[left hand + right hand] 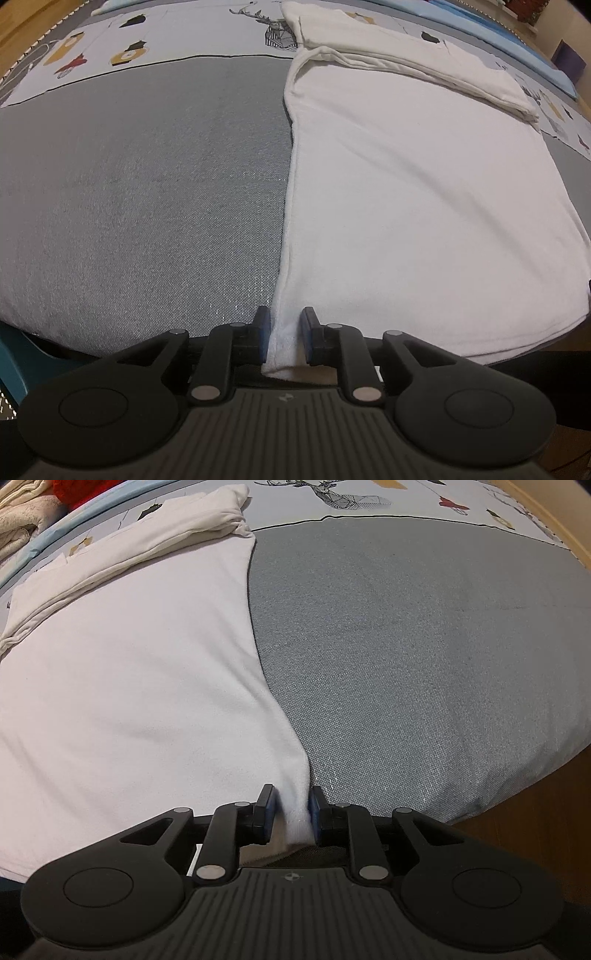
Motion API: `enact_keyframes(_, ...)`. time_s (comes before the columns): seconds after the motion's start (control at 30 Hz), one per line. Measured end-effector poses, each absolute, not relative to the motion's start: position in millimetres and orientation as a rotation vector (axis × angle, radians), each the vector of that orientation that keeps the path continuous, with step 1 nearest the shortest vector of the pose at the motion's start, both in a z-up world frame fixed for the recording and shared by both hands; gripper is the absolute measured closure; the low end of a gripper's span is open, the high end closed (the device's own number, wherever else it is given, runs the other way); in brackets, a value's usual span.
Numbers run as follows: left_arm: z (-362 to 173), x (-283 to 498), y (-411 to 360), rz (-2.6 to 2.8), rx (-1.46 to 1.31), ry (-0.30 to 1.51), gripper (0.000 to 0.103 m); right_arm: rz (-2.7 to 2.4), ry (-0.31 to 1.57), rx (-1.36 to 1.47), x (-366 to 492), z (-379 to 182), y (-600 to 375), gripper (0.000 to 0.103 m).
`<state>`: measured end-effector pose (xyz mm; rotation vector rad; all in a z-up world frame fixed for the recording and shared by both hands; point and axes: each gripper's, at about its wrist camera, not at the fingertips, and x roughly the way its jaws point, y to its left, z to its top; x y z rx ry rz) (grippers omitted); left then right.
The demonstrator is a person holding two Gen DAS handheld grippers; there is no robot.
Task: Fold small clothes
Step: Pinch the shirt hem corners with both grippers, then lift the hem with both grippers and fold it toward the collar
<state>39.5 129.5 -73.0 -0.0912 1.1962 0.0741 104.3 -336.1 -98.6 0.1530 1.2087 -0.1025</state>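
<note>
The left gripper pinches the near-left corner of the white garment, and the right gripper pinches its near-right corner, cloth bunched between the blue pads. The soft, matte knit lies flat on a coarse grey woven bedcover, spreading away from both claws. Its far end is folded over in thick layered creases beside a printed panel.

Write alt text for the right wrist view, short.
The right gripper pinches the near right corner of a white garment lying flat on a grey bed cover. The garment's far end is folded over in layers, and a patterned sheet lies beyond.
</note>
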Motion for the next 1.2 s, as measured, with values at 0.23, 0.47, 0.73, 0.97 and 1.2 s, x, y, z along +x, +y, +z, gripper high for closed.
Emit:
enact_keyframes(0.23,-71,38,128,0.064,-0.086,1.192,0.093,-0.087,1.198,0.155,102,-96,-332,0.093)
enact_keyframes(0.47,-71,39,130,0.056,-0.102,1.198,0.094,-0.094,1.205,0.167,102,-97,-335,0.092)
enact_keyframes(0.73,-72,40,127,0.061,-0.075,1.199,0.088,-0.087,1.208,0.123,105,-99,-328,0.091)
enact_keyframes(0.97,-72,41,125,0.067,-0.057,1.202,0.083,-0.085,1.205,0.109,105,-101,-324,0.091)
enact_keyframes(1.2,-72,40,120,0.041,-0.024,1.192,0.094,-0.071,1.185,0.135,103,-98,-325,0.094)
